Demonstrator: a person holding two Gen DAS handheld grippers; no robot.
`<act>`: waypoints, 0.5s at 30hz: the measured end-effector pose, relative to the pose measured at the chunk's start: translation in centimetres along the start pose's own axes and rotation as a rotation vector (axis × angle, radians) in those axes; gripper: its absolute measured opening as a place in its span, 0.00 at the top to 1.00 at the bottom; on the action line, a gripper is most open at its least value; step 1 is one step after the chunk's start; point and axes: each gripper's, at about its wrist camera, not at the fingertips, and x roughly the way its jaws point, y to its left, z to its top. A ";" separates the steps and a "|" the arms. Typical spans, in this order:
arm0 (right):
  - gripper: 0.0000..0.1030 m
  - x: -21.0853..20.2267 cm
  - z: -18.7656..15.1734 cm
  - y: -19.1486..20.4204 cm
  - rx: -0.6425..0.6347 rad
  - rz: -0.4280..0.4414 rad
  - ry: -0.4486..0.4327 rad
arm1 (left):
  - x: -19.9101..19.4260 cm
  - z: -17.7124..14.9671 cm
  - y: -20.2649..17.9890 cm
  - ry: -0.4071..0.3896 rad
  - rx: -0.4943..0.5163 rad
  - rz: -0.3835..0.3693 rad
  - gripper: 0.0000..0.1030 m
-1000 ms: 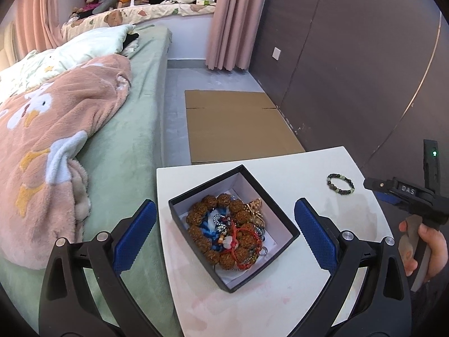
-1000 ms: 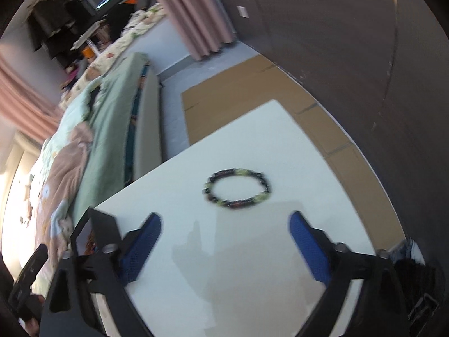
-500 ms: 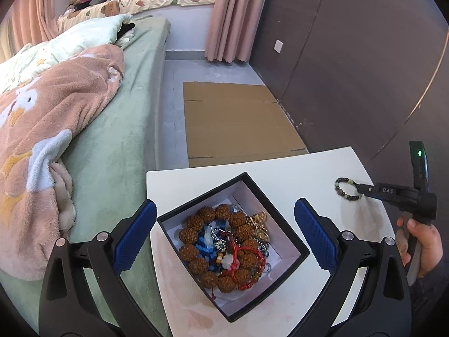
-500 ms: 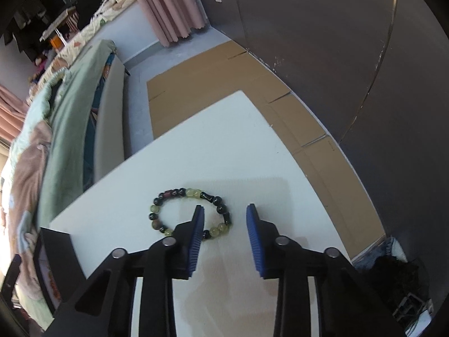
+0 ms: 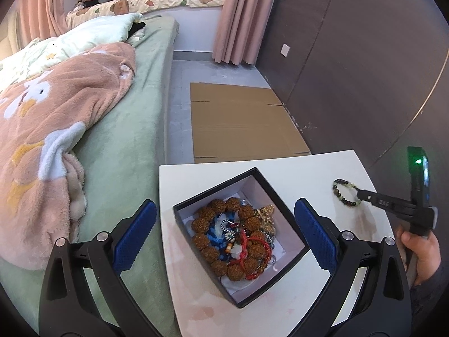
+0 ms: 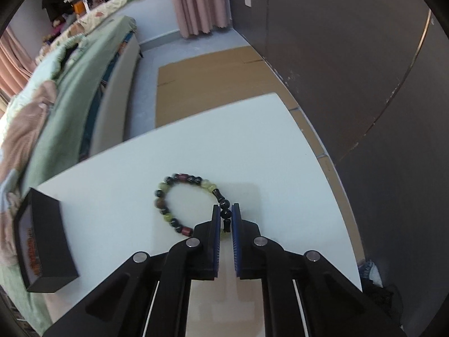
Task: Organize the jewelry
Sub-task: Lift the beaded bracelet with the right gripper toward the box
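A beaded bracelet (image 6: 168,205) of dark, green and reddish beads lies on the white table (image 6: 252,146). My right gripper (image 6: 225,210) is shut on the bracelet's right side, at table level. In the left wrist view the bracelet (image 5: 343,192) shows at the table's right, held by the right gripper (image 5: 360,193). A black open box (image 5: 291,272) with a white lining holds brown bead bracelets, red and blue cords and gold pieces (image 5: 235,241). My left gripper (image 5: 224,236) is open, its jaws standing either side of the box, above it.
A bed with a green sheet (image 5: 120,146) and a pink blanket (image 5: 42,129) is left of the table. Flat cardboard (image 5: 241,123) lies on the floor beyond. A dark wall (image 5: 364,70) stands at the right. The box (image 6: 42,247) shows at the right wrist view's left.
My right gripper has moved onto the bracelet and closed from wide open to shut on its right side. My left gripper has shifted slightly and stays open over the box.
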 end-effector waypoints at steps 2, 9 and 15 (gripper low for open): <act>0.93 -1.2 -0.3 0.3 0.001 0.031 -0.034 | -0.3 -0.1 0.3 -0.002 -0.010 0.003 0.05; 0.93 -4.8 -1.0 1.5 0.010 0.162 -0.110 | -1.6 -0.7 0.9 -0.015 -0.018 0.010 0.05; 0.93 -8.9 -1.9 3.8 -0.016 0.276 -0.196 | -2.6 -1.0 1.6 -0.026 -0.025 0.016 0.05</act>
